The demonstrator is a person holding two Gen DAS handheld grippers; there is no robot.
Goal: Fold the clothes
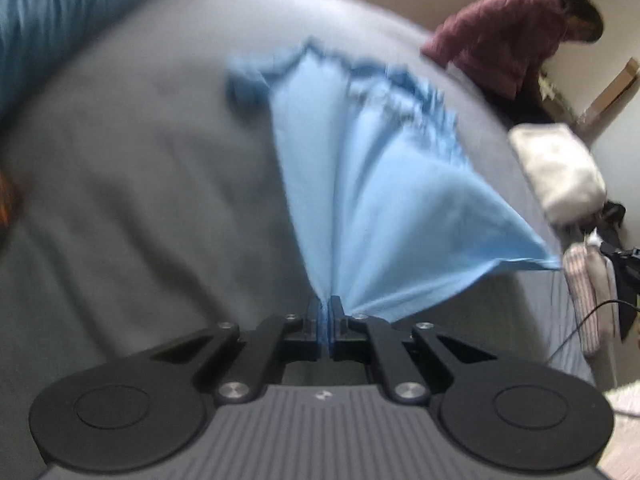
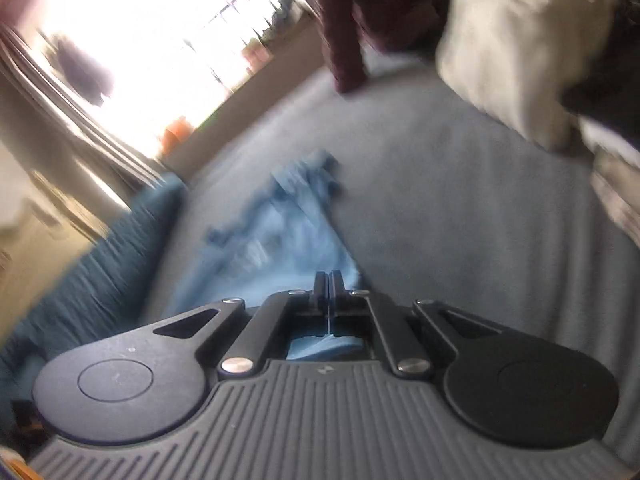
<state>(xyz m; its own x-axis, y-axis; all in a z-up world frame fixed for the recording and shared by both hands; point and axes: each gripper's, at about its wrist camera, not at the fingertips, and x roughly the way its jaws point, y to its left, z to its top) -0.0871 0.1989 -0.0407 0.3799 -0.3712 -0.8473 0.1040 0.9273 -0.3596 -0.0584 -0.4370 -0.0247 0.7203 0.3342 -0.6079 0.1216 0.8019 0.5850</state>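
Note:
A light blue garment (image 1: 372,184) fans out from my left gripper (image 1: 329,304), which is shut on a bunched edge of it above the grey bed sheet (image 1: 140,184). Its far end still touches the sheet, and a corner stretches off to the right. In the right wrist view the same blue garment (image 2: 280,240) hangs blurred ahead of and under my right gripper (image 2: 329,280), whose jaws are pressed together with a thin edge of the cloth between them. Both views are smeared by motion.
A blue quilt (image 1: 52,20) lies rolled along the bed's far left, seen again as the quilt (image 2: 92,264). A person in a maroon jacket (image 1: 504,28) bends at the bed's far side. A white pillow (image 1: 560,168) and striped cloth (image 1: 588,292) sit at the right edge; a bright window (image 2: 152,40) is behind.

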